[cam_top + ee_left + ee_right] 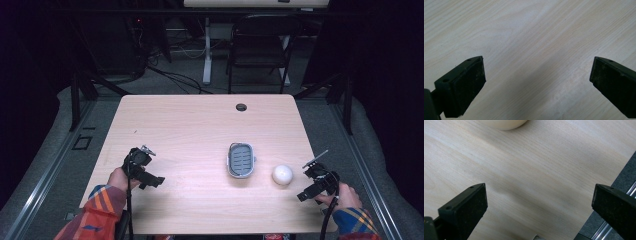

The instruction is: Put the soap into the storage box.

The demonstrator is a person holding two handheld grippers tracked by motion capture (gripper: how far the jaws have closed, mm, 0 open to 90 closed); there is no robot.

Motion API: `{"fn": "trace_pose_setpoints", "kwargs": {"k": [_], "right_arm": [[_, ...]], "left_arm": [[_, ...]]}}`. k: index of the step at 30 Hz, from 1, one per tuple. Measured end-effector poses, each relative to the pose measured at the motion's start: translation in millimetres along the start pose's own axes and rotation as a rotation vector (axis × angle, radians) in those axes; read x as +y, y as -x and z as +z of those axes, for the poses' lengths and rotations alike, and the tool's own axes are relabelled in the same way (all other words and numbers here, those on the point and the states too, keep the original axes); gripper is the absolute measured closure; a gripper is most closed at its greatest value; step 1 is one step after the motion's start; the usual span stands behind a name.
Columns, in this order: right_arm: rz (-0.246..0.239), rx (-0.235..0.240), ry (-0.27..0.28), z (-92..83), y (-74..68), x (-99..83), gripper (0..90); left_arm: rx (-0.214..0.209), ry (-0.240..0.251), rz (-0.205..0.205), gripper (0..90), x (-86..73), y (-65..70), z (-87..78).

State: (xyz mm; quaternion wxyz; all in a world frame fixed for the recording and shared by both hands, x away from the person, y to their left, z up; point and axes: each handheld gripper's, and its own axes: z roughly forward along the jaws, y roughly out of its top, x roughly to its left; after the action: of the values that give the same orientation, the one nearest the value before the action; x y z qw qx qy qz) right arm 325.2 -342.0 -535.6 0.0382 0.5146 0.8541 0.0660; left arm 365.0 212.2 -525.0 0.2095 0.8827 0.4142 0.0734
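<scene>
Our right tongs [303, 196] and left tongs [158, 181] gape empty, so we next reach left to the white ball [282, 174], ahead of the right pair

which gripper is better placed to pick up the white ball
Likely the right gripper: open, it sits just beside the white ball. The left gripper, also open, is across the table beyond the grey dish.

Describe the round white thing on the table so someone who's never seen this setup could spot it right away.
Start at the light wooden table and look to its right half, near the front edge. There a small grey oval slotted dish lies, and just right of it, apart from it, sits the smooth cream-white ball. It is the one round, pale, solid thing, lying between the dish and the right gripper.
</scene>
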Motion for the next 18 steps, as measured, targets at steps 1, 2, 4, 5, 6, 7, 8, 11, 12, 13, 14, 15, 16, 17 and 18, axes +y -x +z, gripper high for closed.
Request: {"fn": "trace_pose_setpoints", "kwargs": {"k": [1,2,4,5,6,7,8,11,12,13,14,15,16,17,18], "right_arm": [[0.0,0.0,0.0,0.0,0.0,0.0,0.0],[-0.001,-0.002,0.006,0.0,-0.9,0.1,0.0],[-0.011,0.005,0.001,-0.1,-3.2,1.4,0.0],[-0.011,0.005,0.001,-0.1,-3.2,1.4,0.0],[-0.017,0.006,-0.008,0.0,-4.2,2.2,0.0],[-0.017,0.006,-0.008,0.0,-4.2,2.2,0.0],[-0.015,0.003,-0.006,0.7,-4.8,2.5,0.0],[-0.001,0.006,0.006,5.3,-9.4,3.3,0.0],[-0.014,-0.001,-0.004,4.9,-10.2,4.1,0.0],[-0.019,0.006,-0.006,5.5,-11.8,4.7,0.0],[-0.04,0.0,-0.029,4.2,-12.2,5.8,0.0],[-0.035,0.002,-0.013,5.5,-15.0,5.7,0.0],[-0.03,0.008,0.003,6.8,-17.0,5.7,0.0],[-0.055,0.002,-0.023,5.0,-16.7,7.3,0.0],[-0.067,-0.003,-0.03,4.4,-17.6,8.6,0.0]], "left_arm": [[0.0,0.0,0.0,0.0,0.0,0.0,0.0],[0.0,0.0,0.0,0.0,0.0,0.0,-0.1],[-0.001,0.0,-0.001,0.0,-0.3,0.0,-0.2],[-0.001,0.0,-0.001,0.0,-0.3,0.0,-0.2],[-0.001,-0.001,-0.001,0.0,-0.5,-0.2,-0.2],[0.001,0.0,-0.002,0.0,-0.7,-0.4,-0.1],[0.001,-0.001,-0.005,0.0,-1.0,-0.3,0.1],[0.005,-0.004,-0.009,0.0,-1.6,-0.5,0.1],[0.006,-0.005,-0.011,0.0,-1.3,-0.3,0.4],[0.006,-0.009,-0.008,0.0,-0.9,-0.3,0.3],[0.006,-0.012,-0.004,0.0,-0.5,0.2,0.9],[0.007,-0.015,0.001,0.0,-0.4,0.3,1.2],[0.007,-0.016,0.003,0.0,-0.3,0.1,1.3],[0.005,-0.017,0.004,0.0,-0.3,0.0,1.5],[0.005,-0.017,0.002,0.0,-0.4,-0.5,2.0]]}}
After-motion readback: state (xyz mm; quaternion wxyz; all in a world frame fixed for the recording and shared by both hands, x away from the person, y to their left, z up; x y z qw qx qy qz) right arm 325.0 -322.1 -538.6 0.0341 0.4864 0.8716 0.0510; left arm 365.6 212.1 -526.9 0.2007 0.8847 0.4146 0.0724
